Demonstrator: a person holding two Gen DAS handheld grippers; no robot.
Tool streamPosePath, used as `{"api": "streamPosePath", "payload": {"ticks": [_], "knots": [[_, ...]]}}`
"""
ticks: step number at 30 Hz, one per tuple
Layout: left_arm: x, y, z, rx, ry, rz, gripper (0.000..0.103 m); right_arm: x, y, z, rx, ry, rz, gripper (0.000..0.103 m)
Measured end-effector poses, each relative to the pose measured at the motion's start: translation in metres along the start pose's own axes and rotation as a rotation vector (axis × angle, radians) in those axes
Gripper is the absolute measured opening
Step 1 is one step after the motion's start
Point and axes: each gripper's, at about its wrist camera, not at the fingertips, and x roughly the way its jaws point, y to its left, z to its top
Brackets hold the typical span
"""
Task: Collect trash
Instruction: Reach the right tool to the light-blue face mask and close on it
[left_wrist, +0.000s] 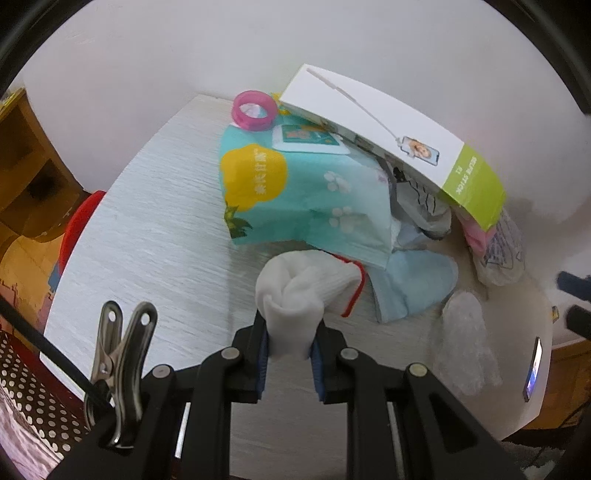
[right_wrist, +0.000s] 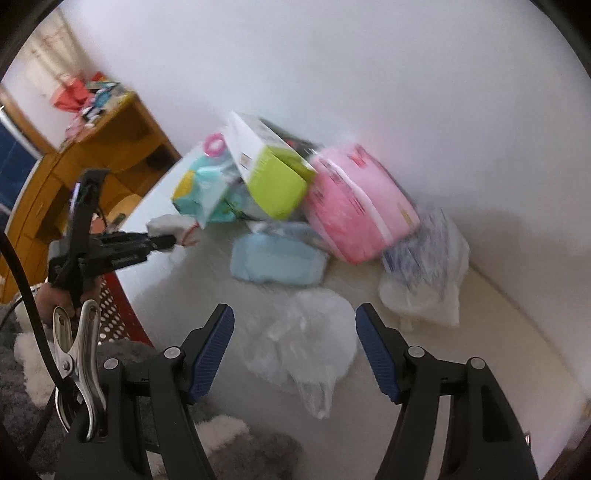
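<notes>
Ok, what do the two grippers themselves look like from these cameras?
Both are black plastic with silver pivot bolts and ribbed blue pads. The left gripper and the right gripper each carry a shiny metal spring clip on their left side, with a black cable running past it.

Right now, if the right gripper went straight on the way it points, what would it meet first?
Probably the crumpled clear plastic bag on the white table. It lies directly ahead of the open right gripper, between the fingers' lines. Depth is unclear in the blur, but nothing shows in between.
</notes>
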Motion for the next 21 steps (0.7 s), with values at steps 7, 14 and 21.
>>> {"api": "streamPosePath", "payload": {"ticks": [7, 14, 21], "knots": [[-0.016, 0.011, -0.007, -0.027, -0.032, 0.009, 0.02, 0.046, 0.012, 0.013, 0.005, -0.046, 0.021, 0.071], [-0.023, 0.017, -0.014, -0.051, -0.045, 0.008, 0.02, 0.07, 0.014, 0.015, 0.015, -0.078, 0.043, 0.072], [-0.021, 0.015, -0.019, -0.044, -0.027, -0.007, 0.02, 0.088, 0.024, 0.005, 0.004, -0.072, 0.033, 0.072]]}}
